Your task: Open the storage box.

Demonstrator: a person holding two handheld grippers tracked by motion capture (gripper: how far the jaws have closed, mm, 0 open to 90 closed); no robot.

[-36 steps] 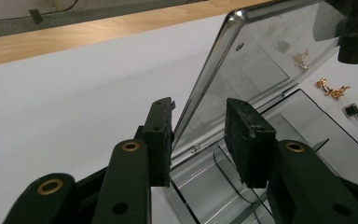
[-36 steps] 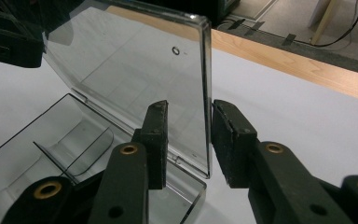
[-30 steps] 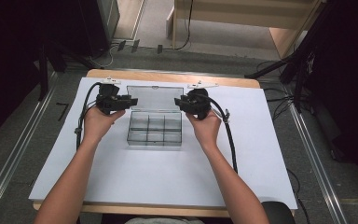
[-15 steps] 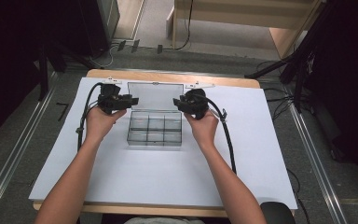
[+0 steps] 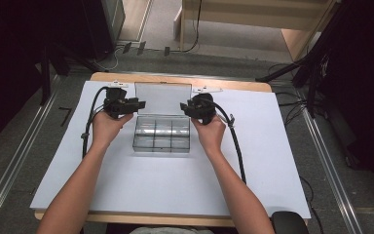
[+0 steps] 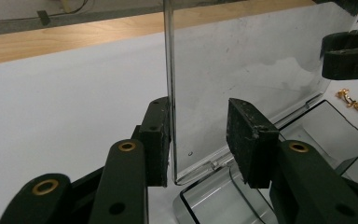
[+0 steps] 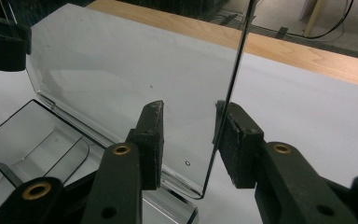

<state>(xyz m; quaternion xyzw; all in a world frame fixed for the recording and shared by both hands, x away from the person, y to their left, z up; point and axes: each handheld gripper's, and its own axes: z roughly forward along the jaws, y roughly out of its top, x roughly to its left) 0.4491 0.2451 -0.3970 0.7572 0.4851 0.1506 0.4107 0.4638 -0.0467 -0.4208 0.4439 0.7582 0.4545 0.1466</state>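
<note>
We are working at a wooden table (image 5: 233,86) covered by a white sheet (image 5: 175,185), grey floor and metal rails lying around it, dark curtains standing at both sides; the clear compartment box (image 5: 161,134) is sitting mid-sheet, its lid (image 5: 163,100) standing upright; our left gripper (image 6: 199,135) and right gripper (image 7: 189,140) are straddling the lid's side edges, jaws gaping, the right's having just been opening.

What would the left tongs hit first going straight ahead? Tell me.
Probably the other tongs across the box: the left tongs straddle the raised clear lid, sliding along it. Depth is unclear.
</note>
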